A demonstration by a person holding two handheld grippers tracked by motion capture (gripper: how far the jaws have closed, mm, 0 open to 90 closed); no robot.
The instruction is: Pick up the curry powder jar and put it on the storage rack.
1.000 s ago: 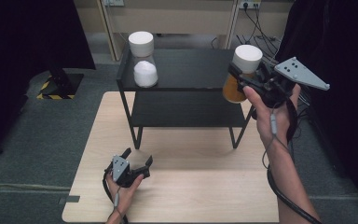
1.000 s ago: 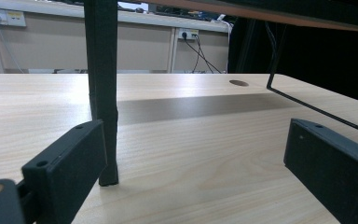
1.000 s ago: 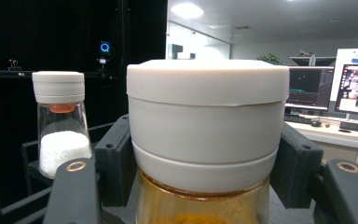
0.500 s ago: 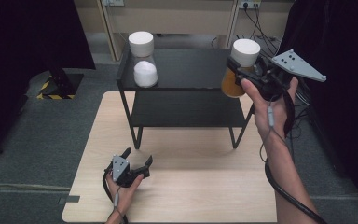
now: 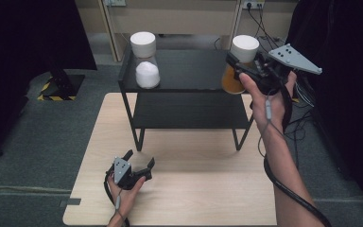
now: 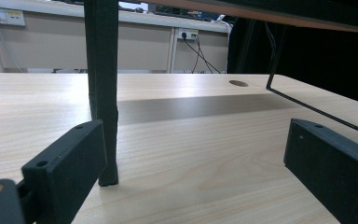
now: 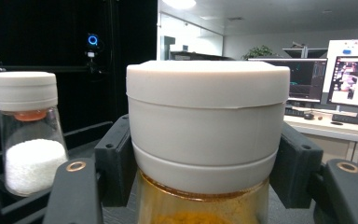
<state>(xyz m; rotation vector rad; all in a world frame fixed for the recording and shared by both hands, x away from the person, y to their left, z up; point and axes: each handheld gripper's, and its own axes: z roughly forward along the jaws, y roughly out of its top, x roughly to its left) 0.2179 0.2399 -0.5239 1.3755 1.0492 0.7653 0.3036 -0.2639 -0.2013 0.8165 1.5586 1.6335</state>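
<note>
Currently the orange-filled jar (image 5: 238, 66), white lid on top, sits at the right end of the black shelf's (image 5: 189, 71) upper tier, far right in the scene, with the right gripper (image 5: 234, 66) clenched around it just under the lid; in the right gripper view its fingers (image 7: 114, 163) press on both sides of the jar's neck. Whether the jar's base rests on the shelf top or is lifted slightly clear, I cannot tell from the high view. Judgement: the work looks to be at the grasp stage, grip made, with the carry or the set-down yet to be completed; where the jar is bound cannot be read. At the left end of the same tier stands the white-powder jar (image 5: 145, 66), upright, untouched, well apart from the first. The lower tier of the shelf is bare. Near left, on the desk (image 5: 203, 189), the left gripper (image 5: 139, 163) rests in the person's hand with fingers (image 6: 70, 163) spread wide and nothing between them, pointing toward a shelf leg (image 6: 101, 88). Count: jars two, lids two, shelf one with two tiers, grippers two, desk one.
</note>
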